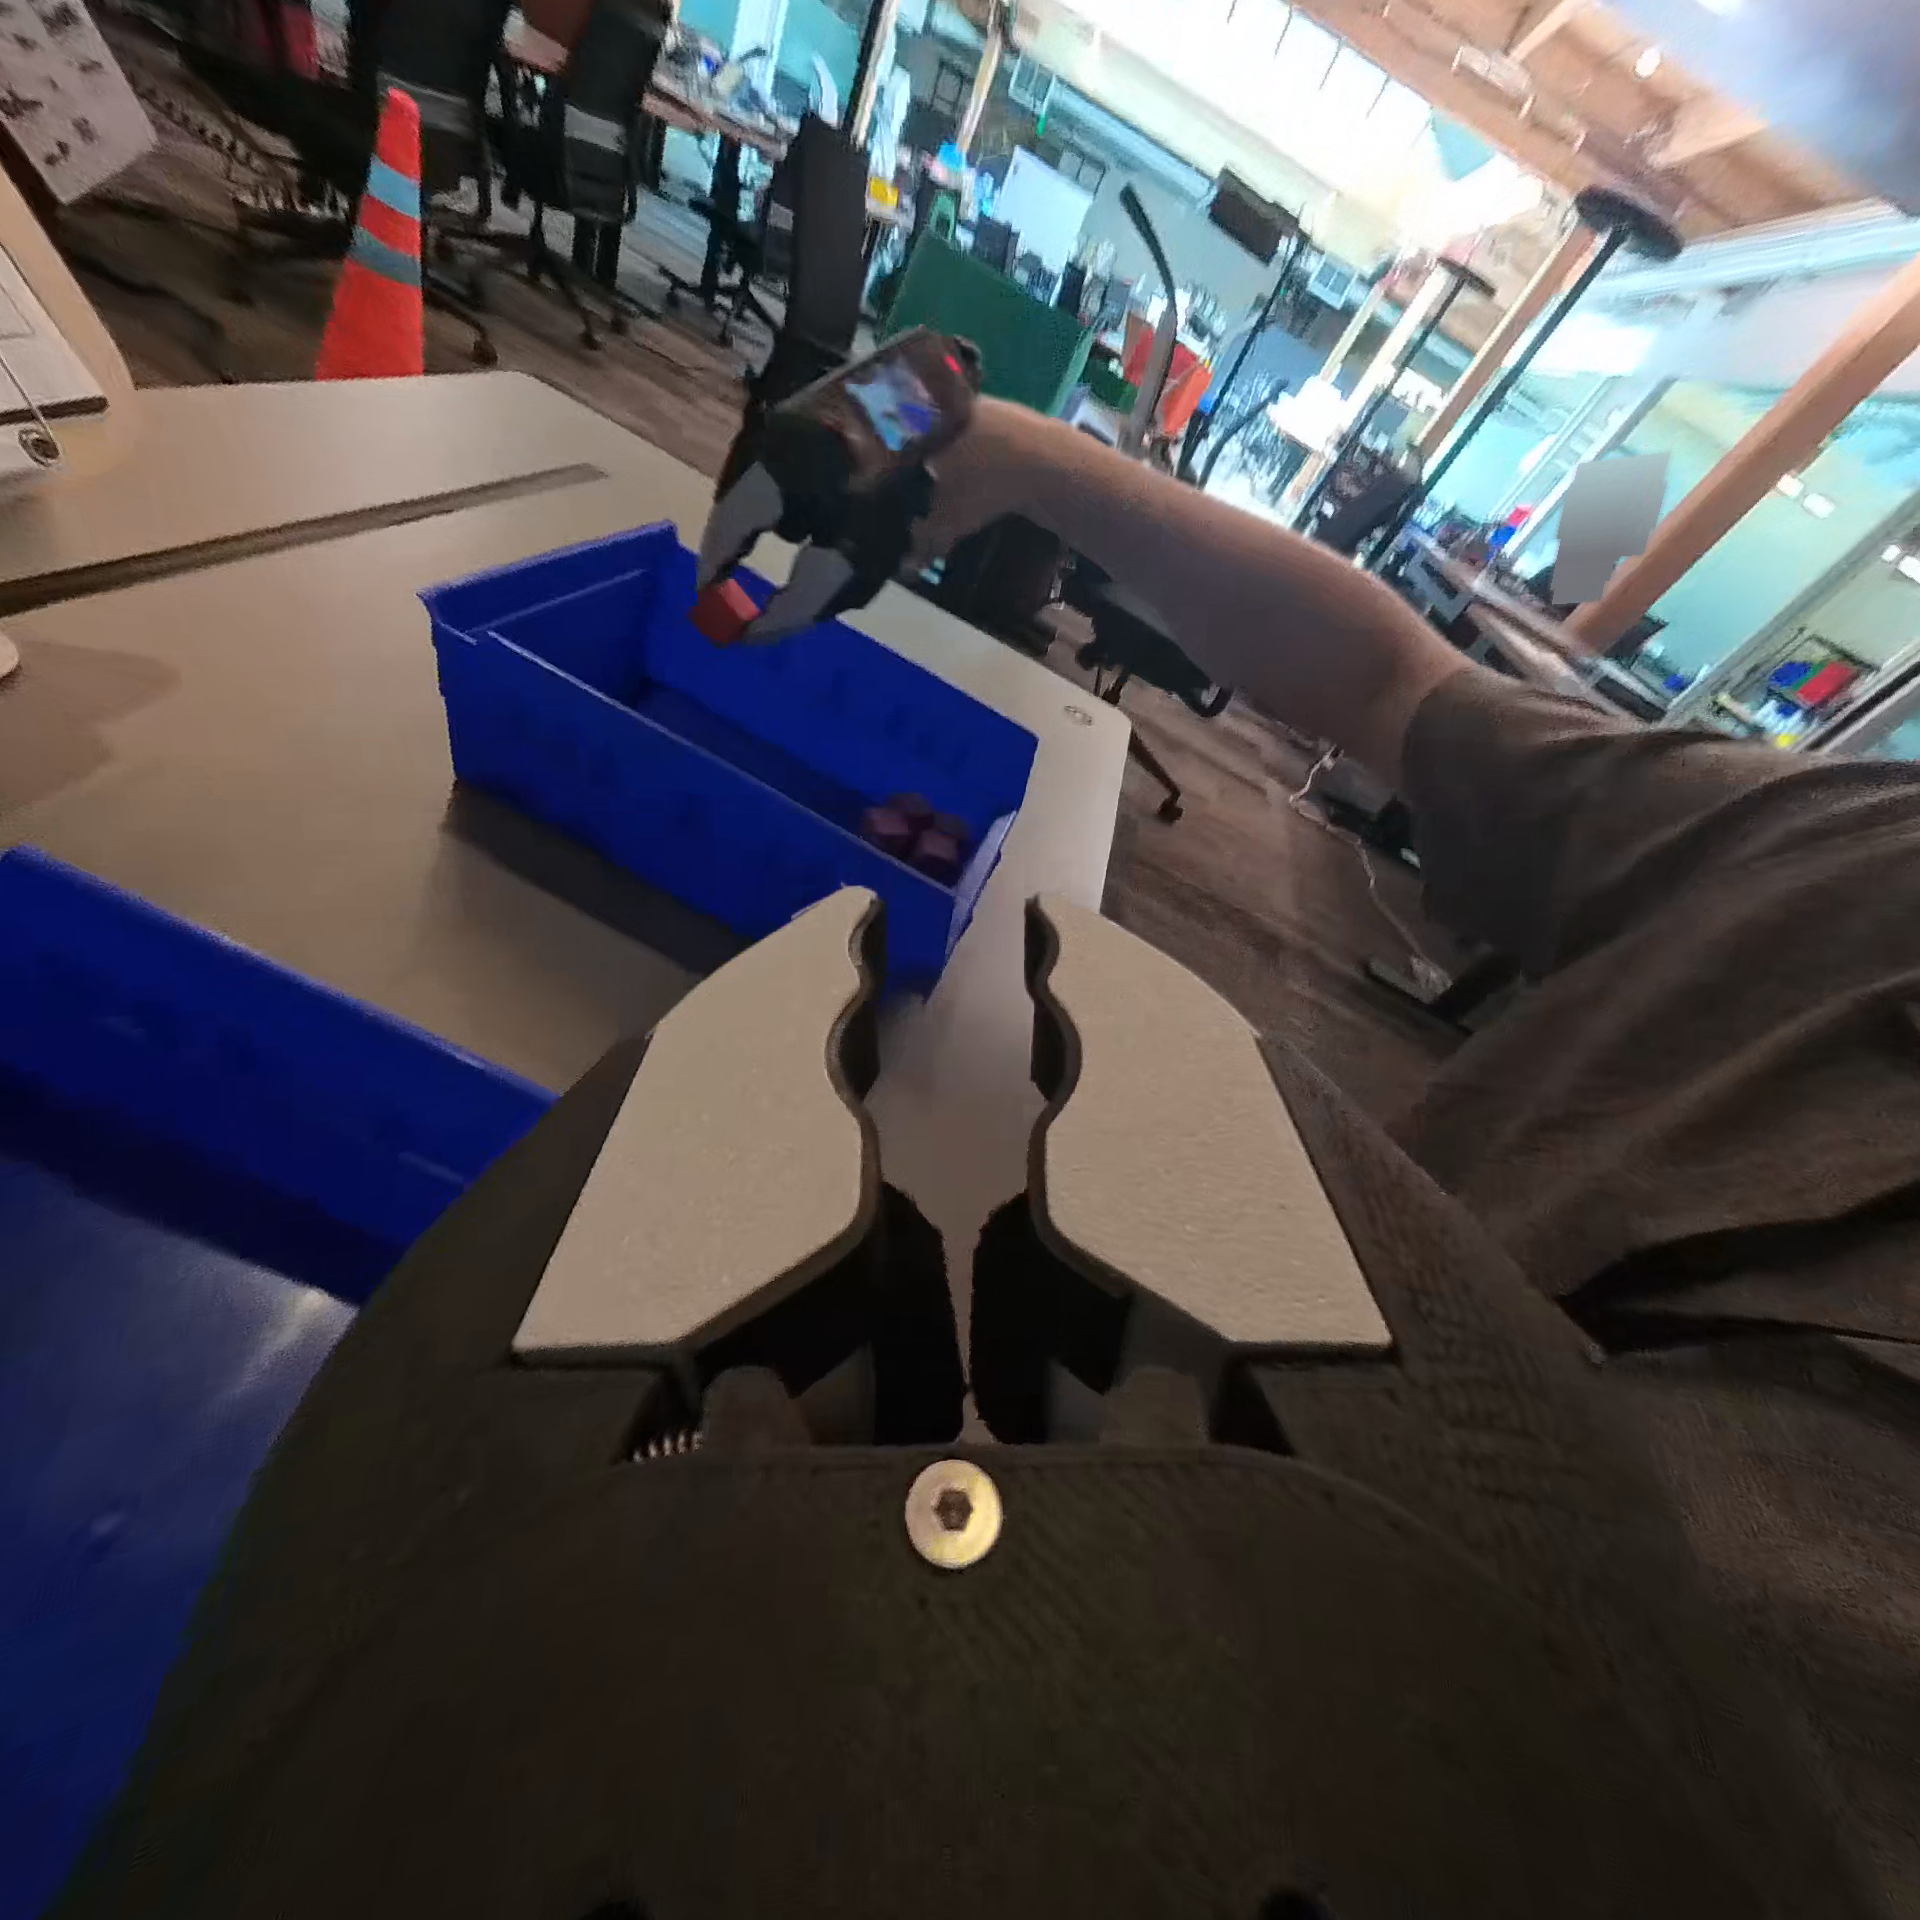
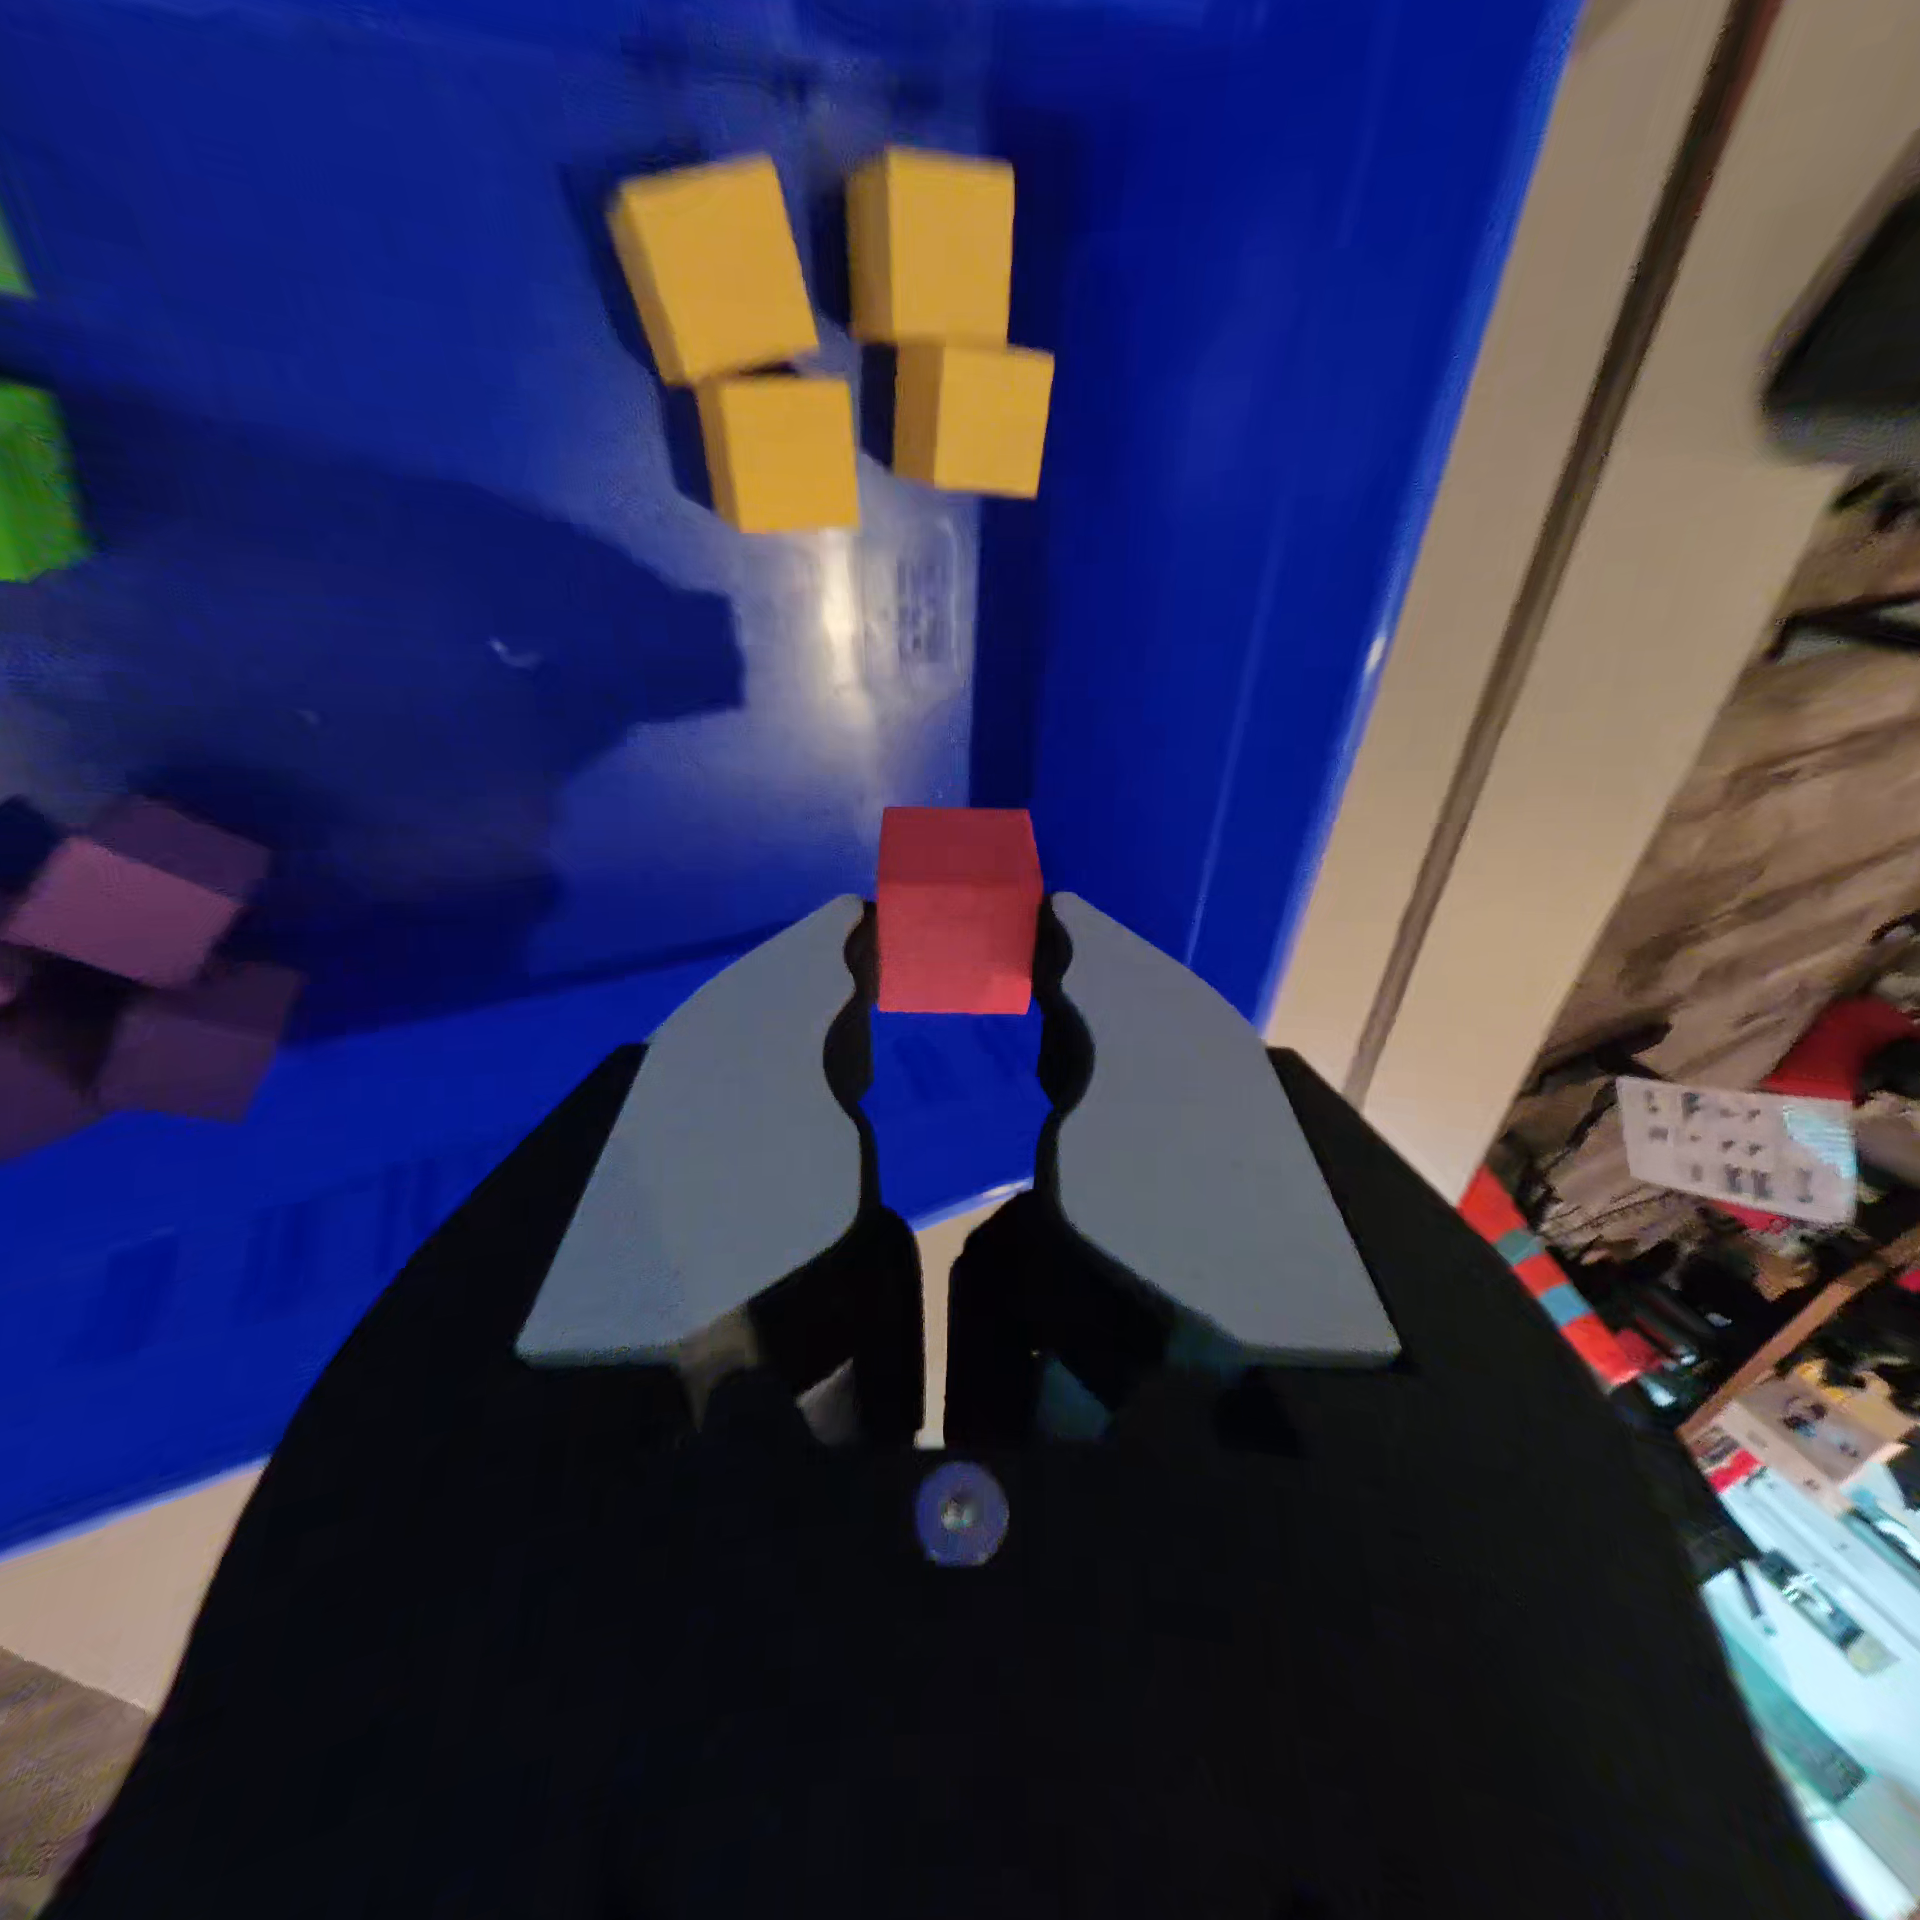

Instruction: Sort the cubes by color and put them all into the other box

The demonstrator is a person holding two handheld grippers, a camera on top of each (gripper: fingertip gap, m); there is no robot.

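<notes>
My right gripper (image 2: 956, 914) is shut on a red cube (image 2: 956, 935) and holds it above a blue bin (image 2: 1195, 520). Several yellow cubes (image 2: 831, 322) lie on the bin floor below it, purple cubes (image 2: 135, 935) to the left, and a green cube (image 2: 31, 488) at the far left edge. In the left wrist view the right gripper (image 1: 743, 608) hangs over the far end of the blue bin (image 1: 644, 790) with the red cube (image 1: 724, 608) between its tips. My left gripper (image 1: 956, 914) is open and empty, near the table's front edge beside that bin.
A second blue bin (image 1: 208, 1091) sits at the lower left. The grey table (image 1: 260, 665) has a dark slot (image 1: 312, 530) running across it. An orange cone (image 1: 379, 249), chairs and desks stand on the floor beyond. A person's arm (image 1: 1247, 582) reaches in from the right.
</notes>
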